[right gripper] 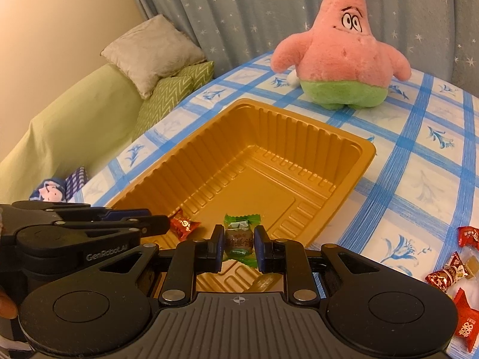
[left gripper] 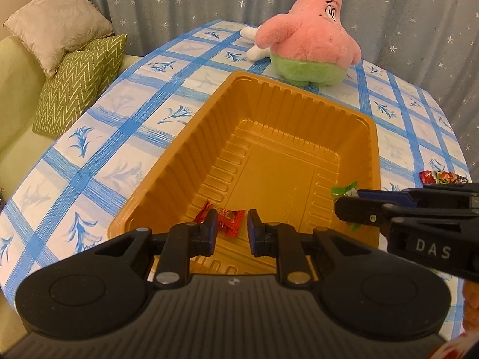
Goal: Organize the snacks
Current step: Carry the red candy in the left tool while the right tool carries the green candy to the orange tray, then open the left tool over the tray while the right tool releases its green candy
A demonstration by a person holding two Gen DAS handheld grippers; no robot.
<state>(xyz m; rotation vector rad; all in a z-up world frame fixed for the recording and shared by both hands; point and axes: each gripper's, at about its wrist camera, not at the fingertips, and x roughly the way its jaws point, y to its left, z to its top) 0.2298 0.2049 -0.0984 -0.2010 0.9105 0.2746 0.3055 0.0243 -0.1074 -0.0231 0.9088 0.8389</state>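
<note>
A gold plastic tray [left gripper: 299, 101] [right gripper: 335, 146] stands on the blue-checked tablecloth. A red-wrapped candy [left gripper: 229, 220] [right gripper: 184, 226] lies on the tray floor near its front edge. My left gripper [left gripper: 232, 227] is open just above that red candy, its jaws on either side of it without touching. My right gripper [right gripper: 239, 243] is shut on a green-wrapped candy [right gripper: 239, 237] and holds it over the front of the tray; it shows in the left wrist view [left gripper: 347, 209] with the green wrapper [left gripper: 344, 190] sticking out.
A pink star plush toy [left gripper: 314, 36] [right gripper: 341, 59] stands behind the tray. Several loose red and green candies [right gripper: 455, 269] [left gripper: 443, 177] lie on the cloth to the right of the tray. A sofa with cushions [left gripper: 74, 59] is at the left.
</note>
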